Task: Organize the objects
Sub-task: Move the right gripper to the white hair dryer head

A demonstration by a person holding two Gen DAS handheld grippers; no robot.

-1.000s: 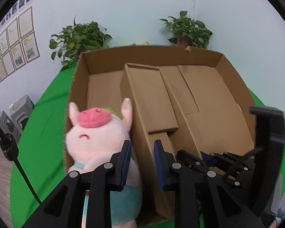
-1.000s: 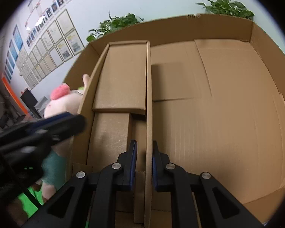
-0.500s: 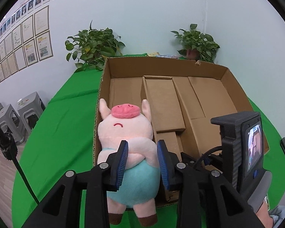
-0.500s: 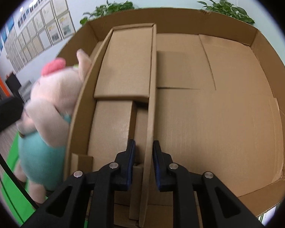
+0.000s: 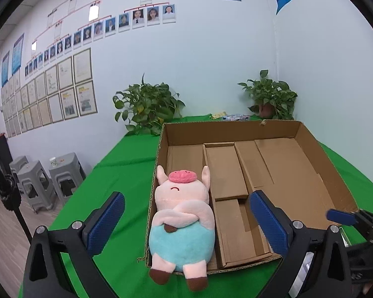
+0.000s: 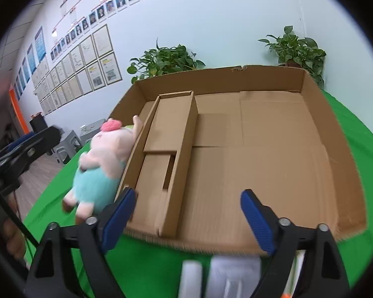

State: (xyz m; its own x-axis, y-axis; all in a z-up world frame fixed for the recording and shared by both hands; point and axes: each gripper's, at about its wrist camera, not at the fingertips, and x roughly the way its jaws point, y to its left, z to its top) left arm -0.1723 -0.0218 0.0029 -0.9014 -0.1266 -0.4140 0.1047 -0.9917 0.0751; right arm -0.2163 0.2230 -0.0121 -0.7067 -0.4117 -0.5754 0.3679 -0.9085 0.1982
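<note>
**Both sets of fingers opening, pig resting in the box's left slot**

My left gripper (image 5: 185, 221) has its blue-padded fingers (image 5: 105, 222) spreading wide, and nothing is pressed between them; the pink plush pig in light-blue trousers (image 5: 182, 219) lies beyond them, untouched. It rests on its back in the narrow left compartment of the shallow brown cardboard box (image 5: 281, 129), snout toward the far wall, feet hanging over the near edge onto the green-covered desk (image 5: 121, 171). I judge that slot fits its width, so the walls keep it from rolling.

My right gripper (image 6: 186, 219) is also opening, with only air between its pads. Ahead of it stands the upright cardboard divider (image 6: 184, 159), free of my grip and seemingly standing by itself.

From the right view, the pig leans against the box's left wall, and I cannot tell for sure how deep it sits. Blurred white items (image 6: 221, 278) lie on the desk just below my right fingers, probably next to sort.
</note>
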